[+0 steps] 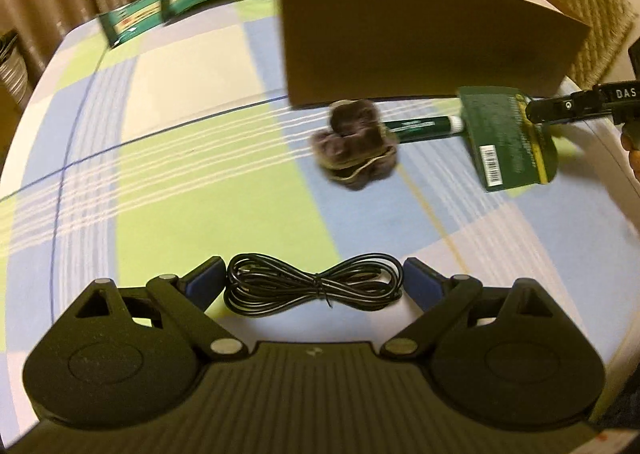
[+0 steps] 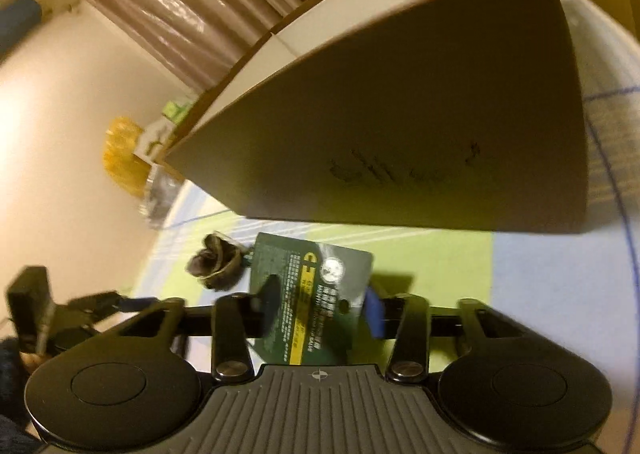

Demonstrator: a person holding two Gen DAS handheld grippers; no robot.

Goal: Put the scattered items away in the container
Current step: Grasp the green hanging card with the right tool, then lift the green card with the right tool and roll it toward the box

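Left wrist view: the left gripper (image 1: 314,286) is spread wide over a checked tablecloth (image 1: 168,157), and a bundled black cable (image 1: 314,286) lies flat on the cloth between its blue pads (image 1: 208,278). The cable nearly fills the gap, but I can't tell if either pad actually touches it. Further off, a brown fuzzy scrunchie (image 1: 354,145) sits near the foot of the cardboard box (image 1: 420,41), with a green tube (image 1: 424,125) lying just behind it. Off to the right the right gripper (image 1: 536,117) comes in from the edge, pinching a green card (image 1: 508,137) with a barcode on it. Two green packets (image 1: 176,5) lie at the far left end of the table, well apart from the rest. It's all a bit smeared.

Right wrist view: the right gripper (image 2: 316,310) has its fingers drawn in on the green card (image 2: 312,290), with one blue pad (image 2: 374,314) against its right edge and the dark left finger over its face. So it's gripped. The card hangs just in front of the box (image 2: 400,125), whose brown wall fills most of the frame. The scrunchie (image 2: 216,262) sits on the cloth just left of the card. The left gripper (image 2: 120,304) pokes in blurred at the left edge.
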